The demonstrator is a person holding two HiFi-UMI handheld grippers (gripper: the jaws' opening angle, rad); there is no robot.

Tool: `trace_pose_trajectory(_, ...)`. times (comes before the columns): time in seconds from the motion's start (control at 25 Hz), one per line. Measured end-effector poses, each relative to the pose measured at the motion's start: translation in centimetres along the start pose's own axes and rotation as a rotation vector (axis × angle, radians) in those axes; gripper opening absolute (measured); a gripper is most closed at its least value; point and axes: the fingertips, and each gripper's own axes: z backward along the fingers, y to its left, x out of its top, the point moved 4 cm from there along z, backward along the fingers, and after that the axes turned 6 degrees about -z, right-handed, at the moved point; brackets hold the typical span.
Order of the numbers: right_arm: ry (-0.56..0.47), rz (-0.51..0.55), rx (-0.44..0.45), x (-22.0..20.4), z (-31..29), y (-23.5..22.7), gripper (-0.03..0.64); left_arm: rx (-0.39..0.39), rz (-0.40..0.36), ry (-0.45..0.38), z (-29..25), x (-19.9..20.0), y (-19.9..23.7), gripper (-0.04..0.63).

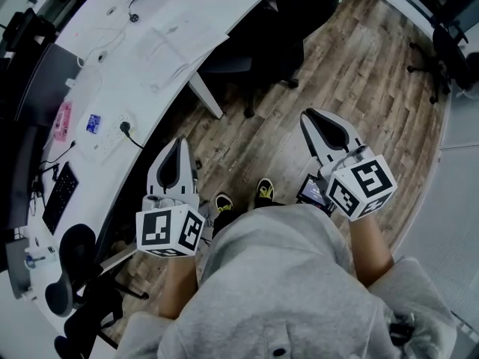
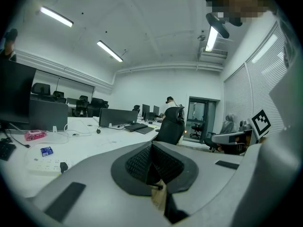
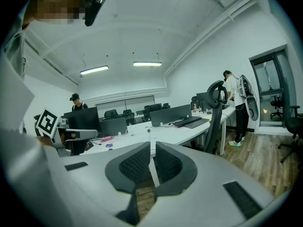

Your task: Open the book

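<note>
The main risk is that there is no book to work on. None can be made out in any view, so a reach from this stance would be blind. The white bench runs ahead and to the left of the left claw. It carries cables, a small pink thing and some pale flat sheets. Whether any of those sheets is the book cannot be told. Both claws hang over bare wooden floor, with the person's shoes just below and between them, so neither claw is over the bench. A dark office chair stands ahead between the two claws. It could catch an arm swinging toward the bench.

A second risk is that tips this tight would slide over a cover instead of getting under its edge, and would likely push the book along.

The left claw is closed, its ribbed pads meeting at the tip with nothing between them. The right claw is drawn in almost as far, with only a thin slit between its pads. It holds and touches nothing. Both point out across the room, tipped slightly down.
</note>
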Motion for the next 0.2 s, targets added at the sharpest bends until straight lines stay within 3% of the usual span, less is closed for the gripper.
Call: trace_pose_trajectory(0.2,-0.003,0.000,-0.009,0.10,0.24,-0.23,0.044,-0.003,0.004,-0.001,0.02,-0.10,-0.26,0.011)
